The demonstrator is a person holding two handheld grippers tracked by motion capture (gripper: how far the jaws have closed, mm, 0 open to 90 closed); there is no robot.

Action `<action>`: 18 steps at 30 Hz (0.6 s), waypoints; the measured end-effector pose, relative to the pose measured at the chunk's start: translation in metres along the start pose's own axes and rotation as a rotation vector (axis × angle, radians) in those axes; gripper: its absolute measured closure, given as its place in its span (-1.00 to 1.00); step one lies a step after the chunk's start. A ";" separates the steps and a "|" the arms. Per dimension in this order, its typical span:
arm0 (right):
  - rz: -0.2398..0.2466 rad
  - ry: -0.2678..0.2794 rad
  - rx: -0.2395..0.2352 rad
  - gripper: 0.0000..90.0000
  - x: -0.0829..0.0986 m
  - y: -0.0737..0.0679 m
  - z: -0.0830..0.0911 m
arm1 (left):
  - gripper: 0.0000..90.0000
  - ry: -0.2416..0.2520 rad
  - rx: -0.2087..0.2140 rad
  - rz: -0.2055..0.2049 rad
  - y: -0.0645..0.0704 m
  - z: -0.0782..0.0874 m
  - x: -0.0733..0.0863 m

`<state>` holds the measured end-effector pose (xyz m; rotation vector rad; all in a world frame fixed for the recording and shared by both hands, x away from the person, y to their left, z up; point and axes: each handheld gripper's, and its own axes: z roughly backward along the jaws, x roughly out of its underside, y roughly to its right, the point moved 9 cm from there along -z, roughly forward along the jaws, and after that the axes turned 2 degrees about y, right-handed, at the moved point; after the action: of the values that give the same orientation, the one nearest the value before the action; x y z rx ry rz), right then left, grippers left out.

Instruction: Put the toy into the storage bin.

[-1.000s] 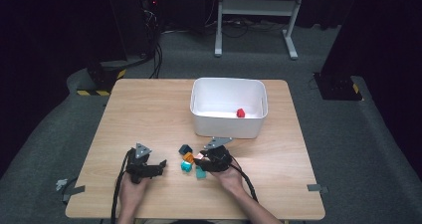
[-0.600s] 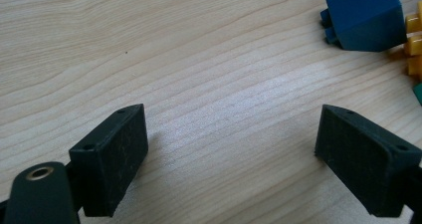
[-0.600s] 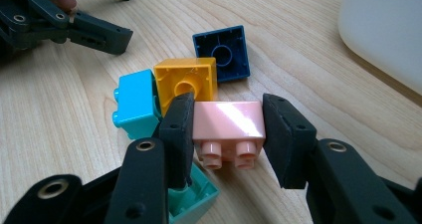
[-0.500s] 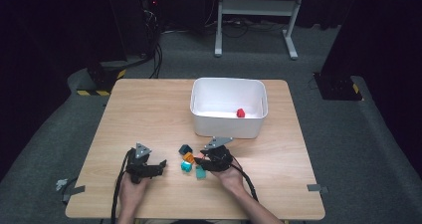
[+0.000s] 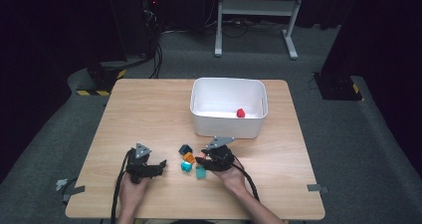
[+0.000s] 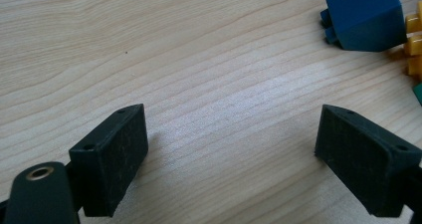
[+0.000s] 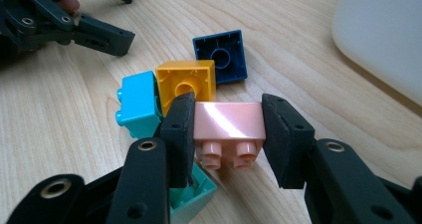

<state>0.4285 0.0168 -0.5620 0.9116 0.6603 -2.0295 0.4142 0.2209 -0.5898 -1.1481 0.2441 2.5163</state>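
A pink brick [image 7: 229,120] is pinched between the right gripper's [image 7: 228,129] jaws; the left gripper [image 6: 234,149] is held spread over bare table [image 6: 199,59].

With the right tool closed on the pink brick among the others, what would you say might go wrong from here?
1. The right tool grips the pink brick right against the yellow brick and above a green brick; lifting may drag or knock them.
2. The pads hold only the brick's ends, so it could twist or slip on the way to the white bin.
3. The open left tool sits near the blue brick and could bump it.
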 end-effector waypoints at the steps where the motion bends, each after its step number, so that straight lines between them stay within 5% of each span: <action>1: 0.003 0.002 0.001 0.31 -0.001 0.000 0.002 | -0.71 0.000 0.000 0.000 0.000 0.000 0.000; 18: -0.002 0.068 0.015 0.31 -0.026 0.010 0.041 | -0.71 0.001 0.000 0.000 0.000 0.000 0.000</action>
<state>0.4327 -0.0064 -0.5181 0.9923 0.6839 -2.0150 0.4143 0.2209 -0.5898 -1.1488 0.2446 2.5163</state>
